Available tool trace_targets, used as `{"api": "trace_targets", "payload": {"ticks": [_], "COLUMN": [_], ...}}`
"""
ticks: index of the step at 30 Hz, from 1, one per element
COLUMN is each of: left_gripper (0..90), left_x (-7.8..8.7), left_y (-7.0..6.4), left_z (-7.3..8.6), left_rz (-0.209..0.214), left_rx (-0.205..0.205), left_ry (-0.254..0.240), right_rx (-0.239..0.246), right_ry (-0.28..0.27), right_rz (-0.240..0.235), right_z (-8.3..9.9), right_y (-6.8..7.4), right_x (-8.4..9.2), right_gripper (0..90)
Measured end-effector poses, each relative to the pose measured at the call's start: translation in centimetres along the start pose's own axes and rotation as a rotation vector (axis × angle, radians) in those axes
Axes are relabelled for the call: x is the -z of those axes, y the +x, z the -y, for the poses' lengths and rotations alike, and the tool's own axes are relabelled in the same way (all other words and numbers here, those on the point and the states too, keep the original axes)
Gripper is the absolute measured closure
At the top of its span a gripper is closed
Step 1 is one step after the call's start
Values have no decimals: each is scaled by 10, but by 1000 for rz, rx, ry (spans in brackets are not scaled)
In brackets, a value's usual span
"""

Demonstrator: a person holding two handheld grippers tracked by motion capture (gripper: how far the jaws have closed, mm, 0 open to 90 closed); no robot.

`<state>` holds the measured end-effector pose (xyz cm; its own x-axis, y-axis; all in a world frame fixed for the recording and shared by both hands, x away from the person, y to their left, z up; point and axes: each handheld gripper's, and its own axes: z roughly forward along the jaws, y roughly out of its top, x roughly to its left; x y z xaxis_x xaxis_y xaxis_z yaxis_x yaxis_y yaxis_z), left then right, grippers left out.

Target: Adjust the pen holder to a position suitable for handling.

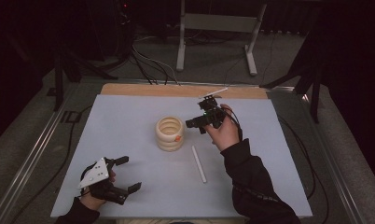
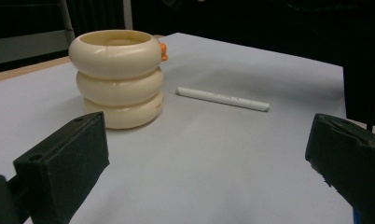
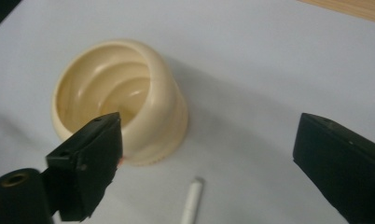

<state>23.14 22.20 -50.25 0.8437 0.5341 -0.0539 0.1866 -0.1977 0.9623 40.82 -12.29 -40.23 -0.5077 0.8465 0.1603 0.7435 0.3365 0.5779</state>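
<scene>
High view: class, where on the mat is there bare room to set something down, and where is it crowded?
Bare: left of the cup above the left gripper; also right of the stick. Crowded: the middle, with cup, stick and right gripper.

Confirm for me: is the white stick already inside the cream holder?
No, the white stick lies flat on the table beside the cream holder, apart from it.

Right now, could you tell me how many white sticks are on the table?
2: one white stick lies right of the cream holder; another stick sits at the table's far edge.
</scene>
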Motion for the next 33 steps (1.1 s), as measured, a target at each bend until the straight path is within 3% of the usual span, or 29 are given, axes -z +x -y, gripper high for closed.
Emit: {"api": "trace_targets", "payload": {"ticks": [1,10,11,12,14,23,30,33], "left_gripper": [0,0,0,0,0,0,0,0], "left_x": [0,-1,-1,-1,0,-3,-4,-5], "left_y": [0,1,1,2,2,3,3,3], "left_z": [0,1,1,1,1,0,-1,-1], "left_rz": [0,0,-1,-2,-2,8,11,13], "left_rx": [-1,1,3,4,3,-3,-4,-6], "left_ry": [0,1,0,1,-2,-5,-4,0], "right_rx": [5,21,21,10,14,31,-16,-25], "right_ry": [4,25,25,25,38,64,95,102], "right_rz": [-8,4,9,43,54,30,-3,14], "right_z": [5,23,25,29,33,49,58,61], "right_y": [0,-2,-2,-2,-2,2,9,13], "right_x": [1,-1,-2,-3,-5,-9,-9,-10], "right_gripper": [28,13,14,13,13,14,13,14]}}
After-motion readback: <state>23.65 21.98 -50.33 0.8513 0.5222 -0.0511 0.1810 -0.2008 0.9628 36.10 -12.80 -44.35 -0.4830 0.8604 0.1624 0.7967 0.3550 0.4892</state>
